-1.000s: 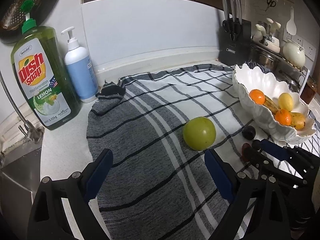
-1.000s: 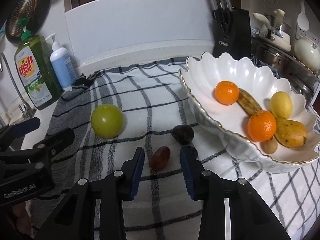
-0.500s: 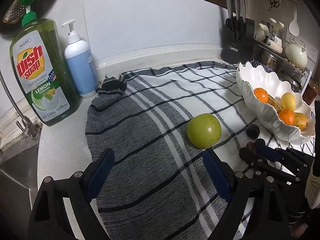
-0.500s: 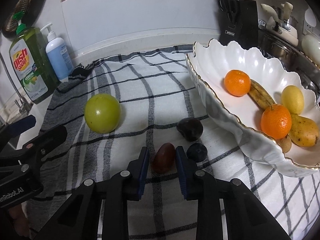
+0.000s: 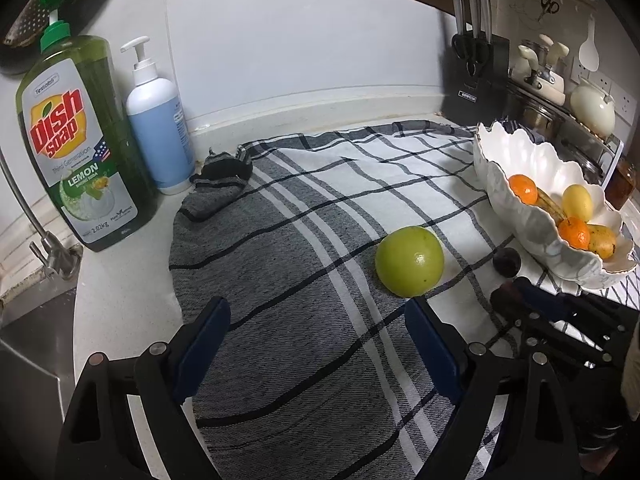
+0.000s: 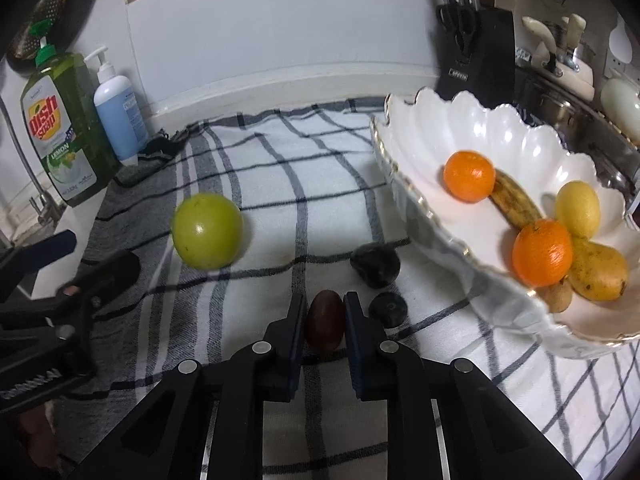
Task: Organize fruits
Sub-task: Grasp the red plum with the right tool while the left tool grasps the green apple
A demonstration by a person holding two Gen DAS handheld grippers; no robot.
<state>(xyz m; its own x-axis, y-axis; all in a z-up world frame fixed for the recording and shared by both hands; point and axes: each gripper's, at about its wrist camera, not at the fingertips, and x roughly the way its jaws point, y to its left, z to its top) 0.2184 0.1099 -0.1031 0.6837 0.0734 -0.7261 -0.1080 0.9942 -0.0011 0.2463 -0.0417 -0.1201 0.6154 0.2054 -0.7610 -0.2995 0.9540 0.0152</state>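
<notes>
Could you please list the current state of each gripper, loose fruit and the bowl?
Right gripper: jaws shut on the reddish-brown fruit.
Left gripper: jaws open, holding nothing.
Green apple: loose on the cloth.
Dark plum: loose on the cloth.
White bowl: upright, holding fruit.

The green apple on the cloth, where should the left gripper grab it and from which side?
Grip the green apple across its widest middle, coming in low from the near side. It is round and sits free on the checked cloth, and the left gripper, already open wide, should span it.
</notes>
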